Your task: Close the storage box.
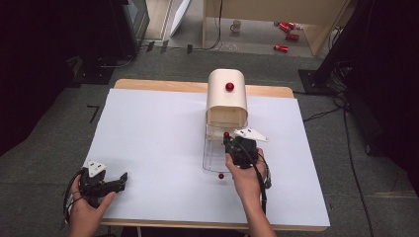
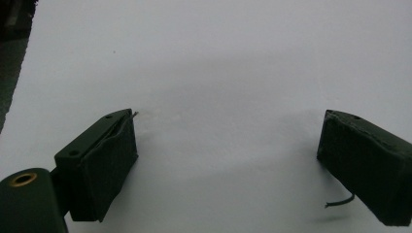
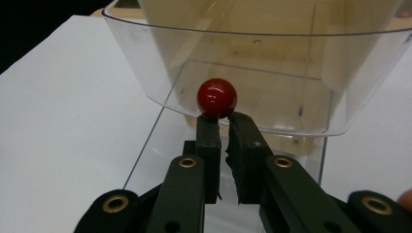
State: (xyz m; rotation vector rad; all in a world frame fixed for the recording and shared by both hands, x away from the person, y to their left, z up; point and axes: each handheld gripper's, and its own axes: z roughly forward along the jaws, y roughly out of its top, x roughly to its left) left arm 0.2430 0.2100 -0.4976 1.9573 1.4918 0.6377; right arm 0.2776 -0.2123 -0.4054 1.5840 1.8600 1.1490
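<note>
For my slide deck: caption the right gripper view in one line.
Shut black tongs just below a glossy red ball knob on a clear plastic curved drawer front.

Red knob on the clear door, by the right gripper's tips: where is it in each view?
High view: red knob at centre, just ahead of the right gripper, below the cream box.
Right gripper view: knob at centre, just above the nearly closed jaw tips, against the clear door.
Left gripper view: bare white table cover between wide-open jaws.
Shared landmark: the white table cover.
</note>
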